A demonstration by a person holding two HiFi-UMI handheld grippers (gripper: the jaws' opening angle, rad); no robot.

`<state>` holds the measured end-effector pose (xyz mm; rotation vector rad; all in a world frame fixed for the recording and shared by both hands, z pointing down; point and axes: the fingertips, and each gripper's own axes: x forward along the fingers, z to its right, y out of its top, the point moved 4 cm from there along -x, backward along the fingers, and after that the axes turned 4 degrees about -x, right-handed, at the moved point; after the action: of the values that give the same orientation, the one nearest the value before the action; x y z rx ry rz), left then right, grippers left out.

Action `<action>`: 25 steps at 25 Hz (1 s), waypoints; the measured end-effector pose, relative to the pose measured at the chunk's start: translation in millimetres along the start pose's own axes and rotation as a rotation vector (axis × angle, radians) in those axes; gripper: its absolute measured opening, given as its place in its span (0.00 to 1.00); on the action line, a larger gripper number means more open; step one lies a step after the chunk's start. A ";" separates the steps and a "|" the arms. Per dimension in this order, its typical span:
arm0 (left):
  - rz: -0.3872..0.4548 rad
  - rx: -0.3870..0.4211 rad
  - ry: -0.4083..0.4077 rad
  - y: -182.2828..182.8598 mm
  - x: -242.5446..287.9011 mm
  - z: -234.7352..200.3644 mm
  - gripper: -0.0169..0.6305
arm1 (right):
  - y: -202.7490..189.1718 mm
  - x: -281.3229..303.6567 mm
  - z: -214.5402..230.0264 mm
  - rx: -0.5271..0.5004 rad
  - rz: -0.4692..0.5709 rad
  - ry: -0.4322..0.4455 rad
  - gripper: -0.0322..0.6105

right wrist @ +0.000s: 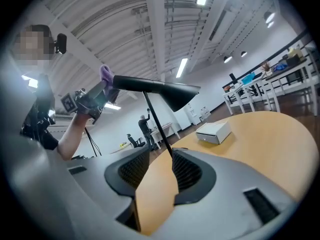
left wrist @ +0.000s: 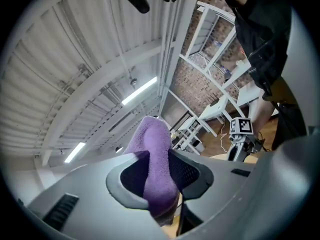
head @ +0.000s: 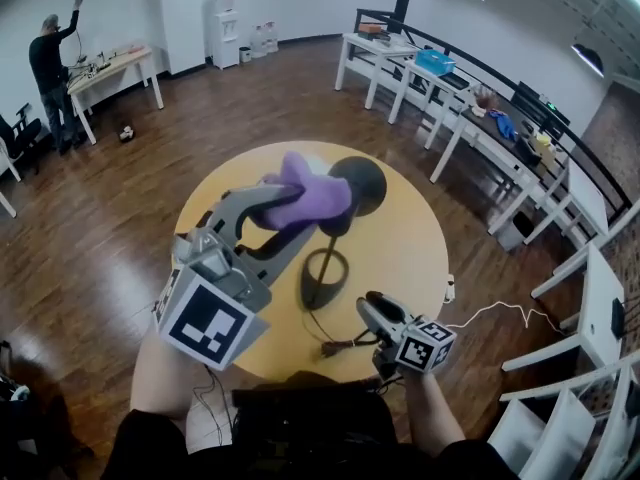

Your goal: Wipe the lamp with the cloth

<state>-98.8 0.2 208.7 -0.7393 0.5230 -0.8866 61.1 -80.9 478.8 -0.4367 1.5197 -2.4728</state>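
A black desk lamp stands on the round yellow table [head: 420,238], its ring base [head: 325,280] near the middle and its head [head: 362,186] raised. My left gripper [head: 290,208] is shut on a purple cloth [head: 310,196], which it holds against the left end of the lamp head. In the left gripper view the cloth [left wrist: 155,154] is pinched between the jaws. In the right gripper view the cloth [right wrist: 105,73] sits at the rear of the lamp head [right wrist: 165,90]. My right gripper [head: 366,306] is low near the table's front edge, open, with only tabletop showing between its jaws.
The lamp's black cable [head: 335,346] trails over the front of the table. A small white box [right wrist: 213,132] lies on the table's right side. White desks [head: 470,118] line the right wall. A person [head: 50,68] stands at a desk far left.
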 end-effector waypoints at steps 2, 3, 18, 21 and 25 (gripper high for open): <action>0.016 -0.004 -0.015 9.7 2.6 6.1 0.19 | 1.7 0.9 5.6 -0.007 -0.013 0.024 0.28; 0.016 -0.025 -0.021 10.2 4.7 10.1 0.19 | 1.3 1.3 8.4 -0.011 -0.024 0.034 0.28; -0.140 -0.044 0.001 -13.7 12.9 50.8 0.19 | -3.2 11.8 15.4 -0.007 -0.103 0.167 0.28; -0.136 -0.091 -0.005 -20.0 9.4 54.1 0.19 | -3.1 14.8 13.5 -0.015 -0.116 0.176 0.28; -0.283 -0.030 -0.042 -52.4 8.2 78.4 0.19 | -8.3 12.4 11.5 -0.014 -0.125 0.183 0.28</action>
<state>-67.2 -0.8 297.9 -0.8714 0.4005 -1.1246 53.5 -90.7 492.9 -0.3239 1.6246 -2.6644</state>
